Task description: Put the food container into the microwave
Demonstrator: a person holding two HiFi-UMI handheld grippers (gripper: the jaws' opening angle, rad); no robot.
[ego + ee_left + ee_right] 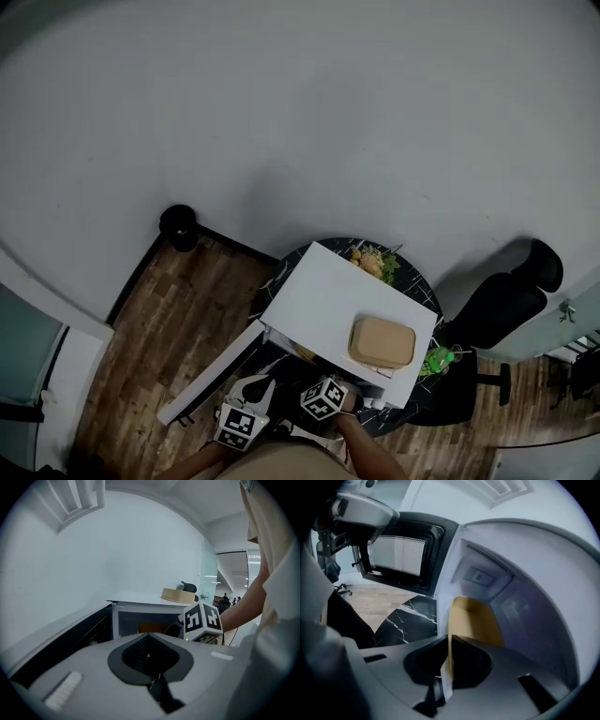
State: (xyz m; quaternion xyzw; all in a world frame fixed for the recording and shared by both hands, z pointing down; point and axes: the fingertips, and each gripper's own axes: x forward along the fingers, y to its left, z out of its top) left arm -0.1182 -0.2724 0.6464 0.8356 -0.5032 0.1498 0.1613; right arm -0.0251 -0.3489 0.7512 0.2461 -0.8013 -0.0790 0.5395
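The white microwave (323, 295) stands on a round black marble table (277, 281) with its door (211, 373) swung open to the left. In the right gripper view a tan food container (476, 619) sits tilted inside the microwave cavity (529, 606), and my right gripper (448, 663) is shut on its near rim. A second tan container (382, 341) rests on the microwave's top and shows there too in the left gripper view (178, 595). My left gripper (149, 654) is shut and holds nothing, just in front of the opening beside the right gripper's marker cube (202, 620).
A bowl of salad (375, 263) sits on the table behind the microwave, and a green item (436, 359) lies to its right. A black office chair (506, 300) stands at the right, a black bin (178, 227) by the wall. The open door (401, 557) fills the left side.
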